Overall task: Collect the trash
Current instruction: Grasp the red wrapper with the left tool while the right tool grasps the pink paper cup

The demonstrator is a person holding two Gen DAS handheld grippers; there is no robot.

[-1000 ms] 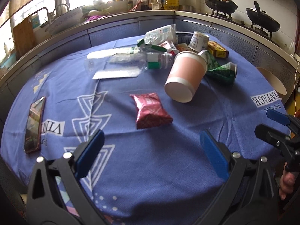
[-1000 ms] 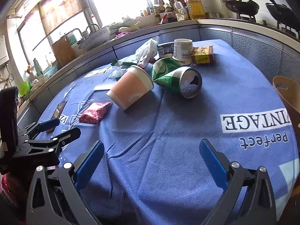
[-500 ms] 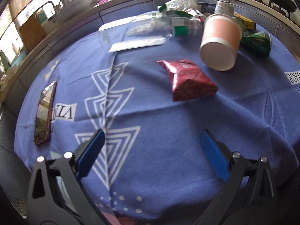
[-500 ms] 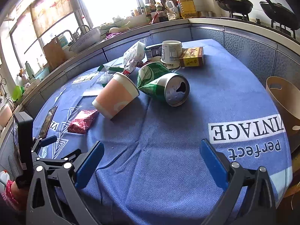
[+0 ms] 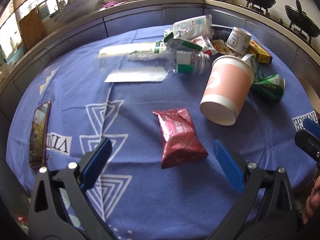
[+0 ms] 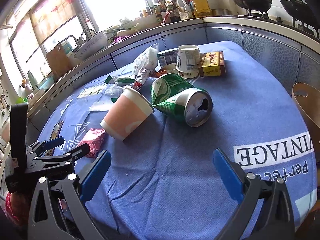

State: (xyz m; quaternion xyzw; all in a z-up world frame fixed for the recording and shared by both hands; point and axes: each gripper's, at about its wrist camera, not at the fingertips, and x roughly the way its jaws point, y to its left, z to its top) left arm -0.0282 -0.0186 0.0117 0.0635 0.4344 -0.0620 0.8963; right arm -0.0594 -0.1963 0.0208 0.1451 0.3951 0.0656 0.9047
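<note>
Blue tablecloth [image 5: 140,190] littered; kitchen counter [image 6: 180,23] behind

The left gripper [image 5: 161,161] is held low and level, its two blue-padded fingers [image 5: 96,163] spread wide with nothing between them. The right gripper [image 6: 161,177] is posed the same way, fingers [image 6: 227,177] wide apart and empty. The two grippers sit side by side, close together, and part of the person's hand [image 5: 312,204] shows under the right one.
</note>
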